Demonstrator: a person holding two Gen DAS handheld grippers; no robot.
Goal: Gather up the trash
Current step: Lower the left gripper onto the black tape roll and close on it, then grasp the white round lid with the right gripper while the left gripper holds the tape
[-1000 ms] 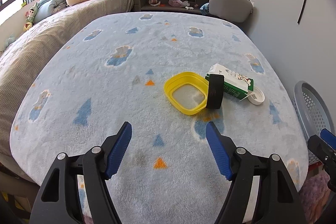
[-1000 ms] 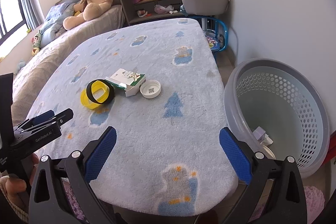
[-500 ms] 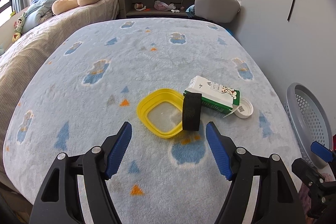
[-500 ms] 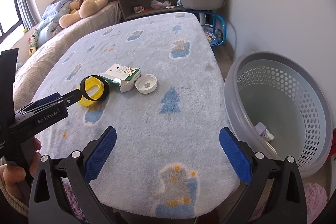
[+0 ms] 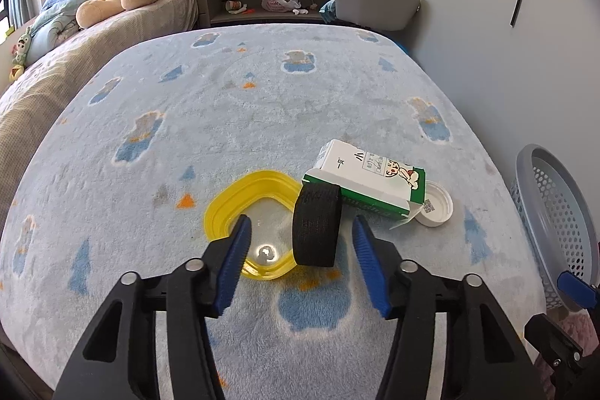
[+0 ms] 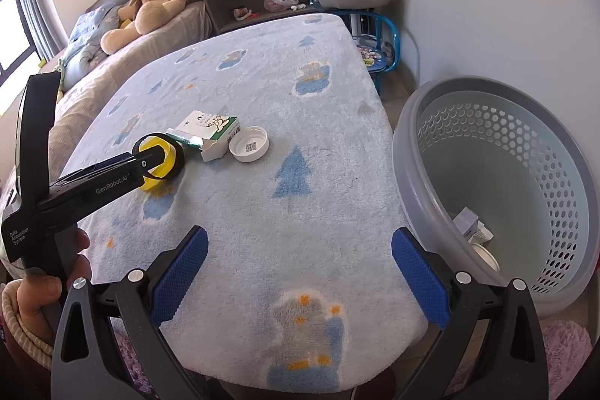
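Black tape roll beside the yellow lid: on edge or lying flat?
On edge. The black tape roll shows its broad outer band to the left wrist camera and leans on the green-and-white carton, overlapping the yellow plastic lid.

A table draped in a fluffy pale-blue blanket with bear and tree prints (image 5: 262,107) carries four things clustered at its four o'clock side: a yellow squarish plastic lid (image 5: 240,208), a black tape roll standing on edge (image 5: 317,223) at the lid's three o'clock, a green-and-white milk carton lying flat (image 5: 369,177), and a white round cap (image 5: 437,208) at the carton's four o'clock.
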